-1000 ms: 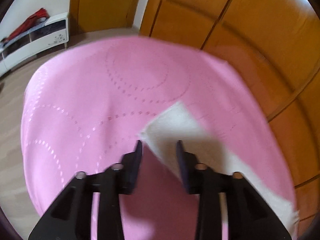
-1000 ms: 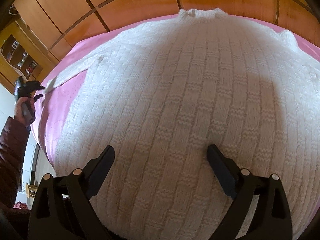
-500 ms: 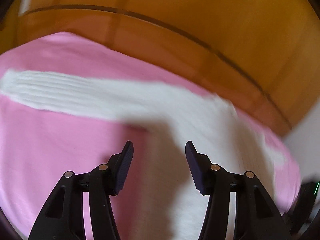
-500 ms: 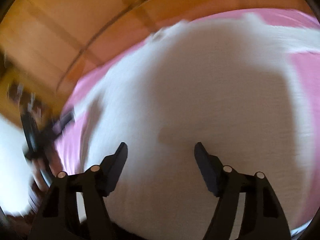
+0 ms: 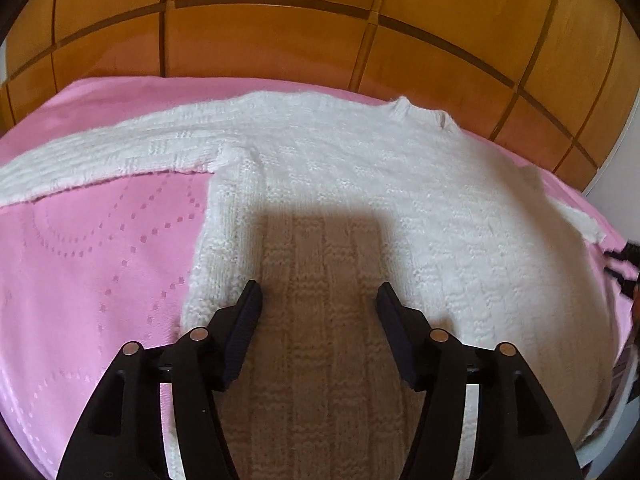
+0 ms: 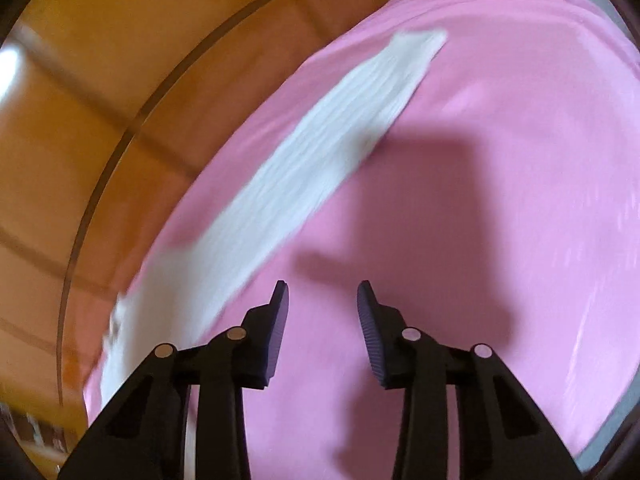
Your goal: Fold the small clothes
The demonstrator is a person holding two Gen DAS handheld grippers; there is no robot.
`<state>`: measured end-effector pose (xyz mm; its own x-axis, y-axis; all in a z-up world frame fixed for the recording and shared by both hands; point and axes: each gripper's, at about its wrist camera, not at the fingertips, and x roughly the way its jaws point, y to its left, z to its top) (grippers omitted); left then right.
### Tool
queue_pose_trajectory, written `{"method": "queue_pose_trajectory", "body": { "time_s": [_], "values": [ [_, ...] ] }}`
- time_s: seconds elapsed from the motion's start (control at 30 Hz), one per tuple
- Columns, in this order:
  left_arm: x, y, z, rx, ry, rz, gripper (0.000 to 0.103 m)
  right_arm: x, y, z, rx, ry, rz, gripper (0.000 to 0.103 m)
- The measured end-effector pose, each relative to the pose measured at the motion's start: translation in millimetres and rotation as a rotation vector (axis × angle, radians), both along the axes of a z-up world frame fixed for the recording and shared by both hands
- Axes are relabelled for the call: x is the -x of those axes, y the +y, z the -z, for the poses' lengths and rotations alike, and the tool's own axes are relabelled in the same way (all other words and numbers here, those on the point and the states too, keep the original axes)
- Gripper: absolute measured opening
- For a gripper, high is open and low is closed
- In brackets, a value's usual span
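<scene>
A white knitted sweater (image 5: 360, 184) lies flat on a pink bedspread (image 5: 92, 264), collar at the far side and one sleeve (image 5: 104, 152) stretched out to the left. My left gripper (image 5: 319, 300) hovers over the sweater's left body; its jaws are opening with no fabric pinched between them. In the blurred right wrist view the other sleeve (image 6: 320, 152) runs diagonally across the pink bedspread (image 6: 500, 200). My right gripper (image 6: 322, 300) hangs above bare pink cloth just right of that sleeve, its jaws closing on nothing.
A glossy wooden panelled headboard (image 5: 280, 36) rises behind the bed, also seen as the headboard (image 6: 100, 128) at the left in the right wrist view. The other gripper's dark tip (image 5: 628, 264) shows at the right edge of the left wrist view.
Both views swung sideways. The left gripper went from the sleeve's cuff end to over the sweater's body and opened wider. The right gripper left the sweater's body for the sleeve and narrowed.
</scene>
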<state>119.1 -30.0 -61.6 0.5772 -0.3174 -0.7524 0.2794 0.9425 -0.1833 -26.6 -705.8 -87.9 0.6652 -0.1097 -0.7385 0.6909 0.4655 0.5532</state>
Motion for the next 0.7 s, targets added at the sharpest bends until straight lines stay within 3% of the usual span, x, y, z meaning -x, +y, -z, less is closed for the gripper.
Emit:
{"method": "queue_pose_trajectory", "body": {
  "time_s": [0.2,0.47,0.5,0.53,0.57,0.7],
  "values": [
    [-4.8,-6.9,0.3,-0.029,-0.008,-0.023,0.065,-14.4,-91.0,7.3,-0.035,0.016,0.209,0.04],
    [-7.9,-14.2,1.9,-0.078,-0.001,-0.041,0.069,-33.8,-141.6,9.1,0.005,0.045,0.284,0.037],
    [-8.1,-14.8,2.0,-0.082,0.0,-0.043,0.07,-36.3,-144.0,8.0,0.017,0.061,0.277,0.034],
    [-8.7,-15.3,2.3,-0.086,0.001,-0.045,0.07,-38.7,-144.6,6.8,0.031,0.08,0.268,0.014],
    [-9.3,-15.6,2.5,-0.089,-0.002,-0.046,0.07,-44.9,-146.5,7.9,0.056,0.113,0.257,0.006],
    [-9.9,-15.0,3.1,-0.085,0.001,-0.05,0.071,-21.6,-144.2,-5.7,0.168,0.181,0.28,0.005]
  ]
}}
